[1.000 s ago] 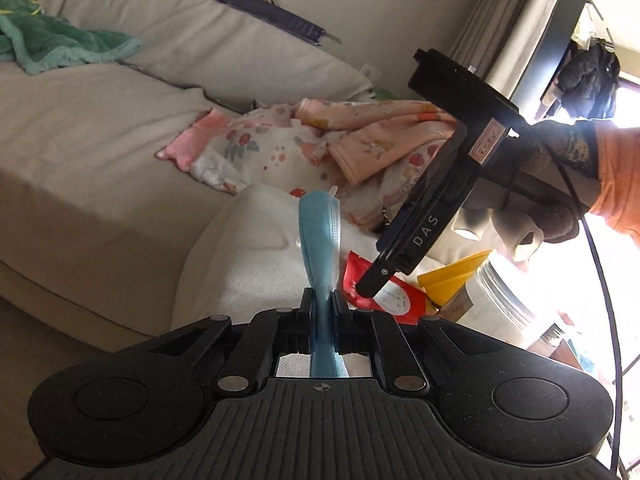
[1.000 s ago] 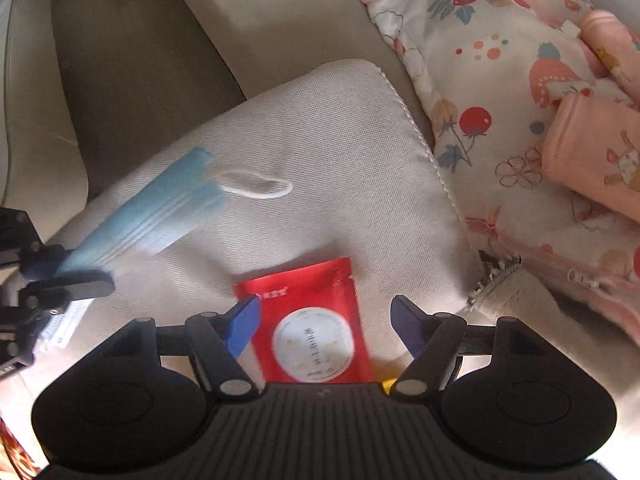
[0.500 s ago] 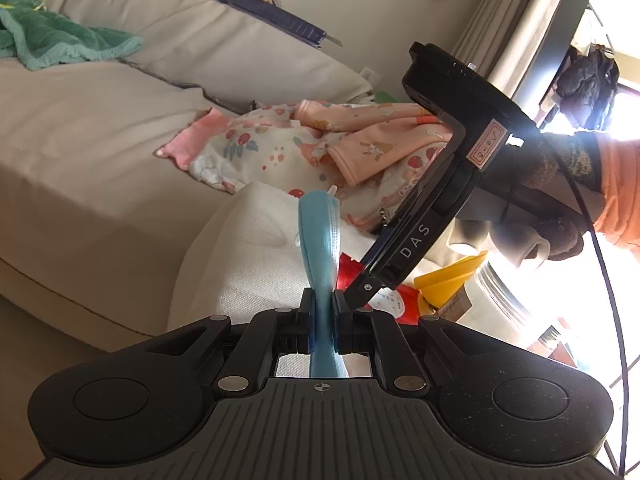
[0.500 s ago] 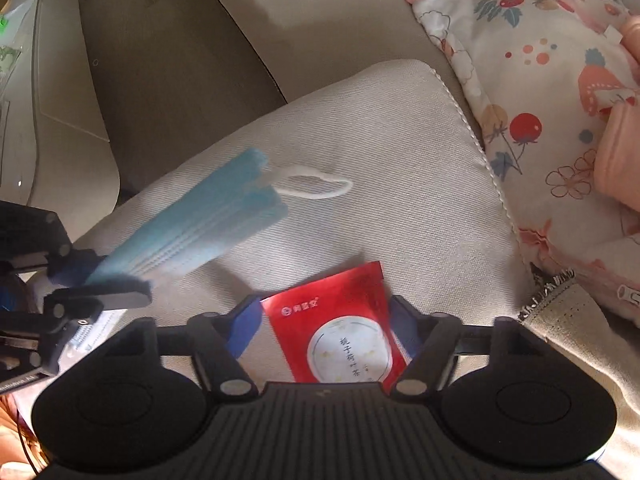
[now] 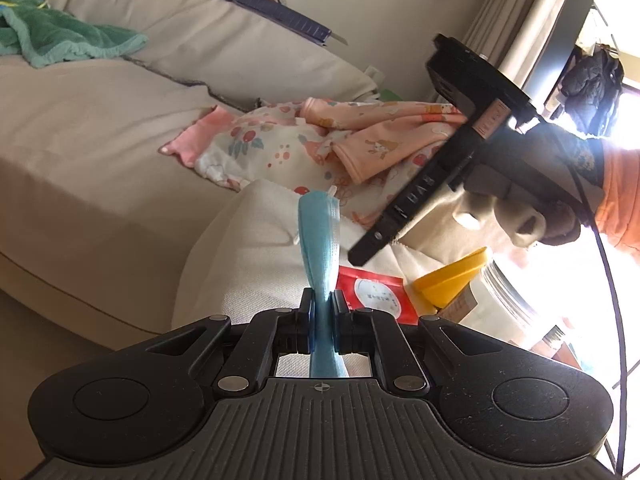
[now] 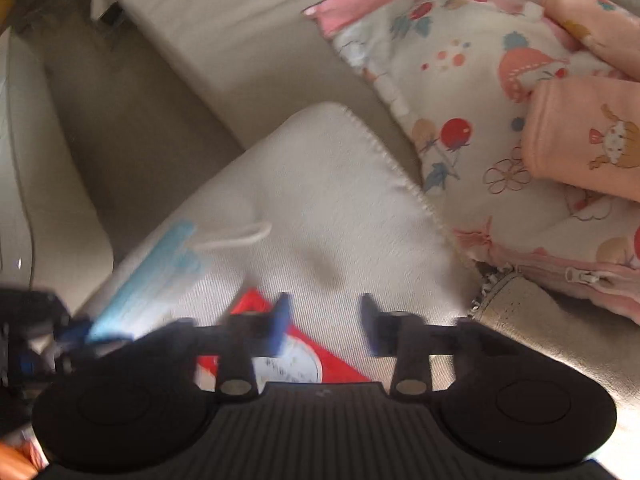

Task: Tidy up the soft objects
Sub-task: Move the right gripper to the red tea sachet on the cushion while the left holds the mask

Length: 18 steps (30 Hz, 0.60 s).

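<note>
My left gripper (image 5: 323, 308) is shut on a folded blue face mask (image 5: 320, 236), held above a white cushion (image 5: 248, 264). The mask (image 6: 148, 280) and its white ear loop (image 6: 236, 236) also show in the blurred right wrist view, with the left gripper at the far left. My right gripper (image 6: 326, 320) is open and empty, its blue fingertips (image 6: 280, 316) over a red packet (image 6: 288, 356) lying on the cushion (image 6: 332, 200). The right gripper (image 5: 404, 208) shows from the side, above the red packet (image 5: 372, 294).
A floral baby garment (image 5: 280, 148) and a pink garment (image 5: 388, 136) lie on the beige sofa (image 5: 92, 152); both show in the right wrist view (image 6: 480, 80). A green towel (image 5: 52, 36) lies far left. A yellow funnel (image 5: 452, 276) and a jar sit at right.
My right gripper has pulled back and up from the red packet, its jaws narrower than before but still apart. The left gripper keeps its hold on the mask.
</note>
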Each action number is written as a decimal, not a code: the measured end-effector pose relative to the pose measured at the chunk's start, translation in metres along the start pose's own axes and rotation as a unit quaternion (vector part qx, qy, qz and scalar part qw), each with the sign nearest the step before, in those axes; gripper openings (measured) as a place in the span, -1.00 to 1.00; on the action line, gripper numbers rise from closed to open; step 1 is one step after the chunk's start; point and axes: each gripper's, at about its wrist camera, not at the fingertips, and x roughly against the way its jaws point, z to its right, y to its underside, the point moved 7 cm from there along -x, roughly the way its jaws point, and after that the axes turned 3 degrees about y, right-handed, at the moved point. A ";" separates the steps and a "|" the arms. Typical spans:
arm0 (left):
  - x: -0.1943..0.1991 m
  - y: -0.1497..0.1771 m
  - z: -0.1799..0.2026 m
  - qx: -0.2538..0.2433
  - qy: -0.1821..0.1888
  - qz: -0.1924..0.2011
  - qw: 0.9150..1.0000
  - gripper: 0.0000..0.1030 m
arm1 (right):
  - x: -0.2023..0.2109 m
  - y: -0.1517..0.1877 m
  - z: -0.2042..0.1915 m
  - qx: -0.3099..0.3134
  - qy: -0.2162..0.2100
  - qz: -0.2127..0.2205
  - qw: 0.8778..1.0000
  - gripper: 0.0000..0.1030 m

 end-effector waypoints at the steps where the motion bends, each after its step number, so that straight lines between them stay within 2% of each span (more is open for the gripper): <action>1: 0.000 0.000 0.000 0.001 0.000 -0.001 1.000 -0.81 | 0.001 0.003 -0.002 0.011 -0.003 -0.001 1.000 -0.04; 5: 0.000 0.001 -0.001 0.002 0.000 -0.001 1.000 -0.81 | 0.005 0.016 -0.014 0.037 -0.031 -0.013 0.999 -0.04; 8: -0.001 0.001 -0.002 0.005 -0.003 -0.001 1.000 -0.81 | 0.009 0.026 -0.040 0.105 -0.032 -0.032 0.993 -0.03; 12: -0.001 0.001 -0.003 0.008 -0.005 -0.001 1.000 -0.81 | -0.006 0.043 -0.070 0.201 0.025 -0.080 0.976 -0.03; 14: -0.001 0.001 -0.003 0.007 -0.006 0.000 1.000 -0.81 | -0.006 0.040 -0.075 0.229 0.064 -0.071 0.969 -0.03; 18: -0.001 0.001 -0.003 0.007 -0.006 0.000 1.000 -0.81 | -0.002 0.021 -0.055 0.191 0.103 -0.038 0.975 -0.03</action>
